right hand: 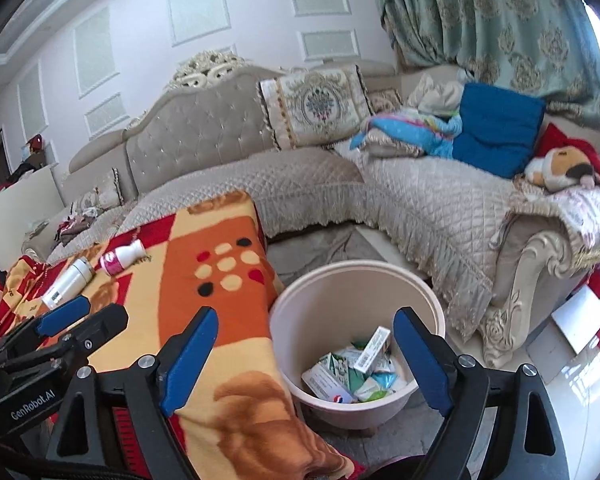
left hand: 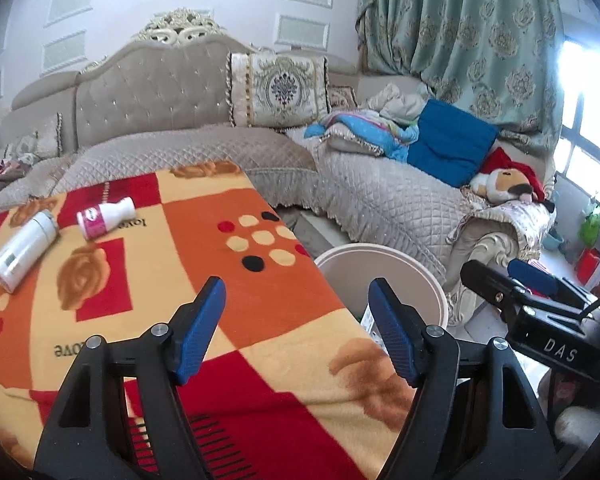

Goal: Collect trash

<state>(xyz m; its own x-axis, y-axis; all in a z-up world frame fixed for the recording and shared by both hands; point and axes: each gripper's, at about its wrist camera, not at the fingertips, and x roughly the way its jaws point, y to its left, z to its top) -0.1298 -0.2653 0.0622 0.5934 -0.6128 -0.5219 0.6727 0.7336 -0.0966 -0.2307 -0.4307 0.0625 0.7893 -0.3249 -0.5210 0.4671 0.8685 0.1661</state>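
Right wrist: right claw (right hand: pixel 302 354) gapes wide, empty.

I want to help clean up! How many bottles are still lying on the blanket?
2. The white bottle lies near the blanket's far left edge, and the pink-labelled bottle lies just right of it. More could be hidden beyond the picture's edge.
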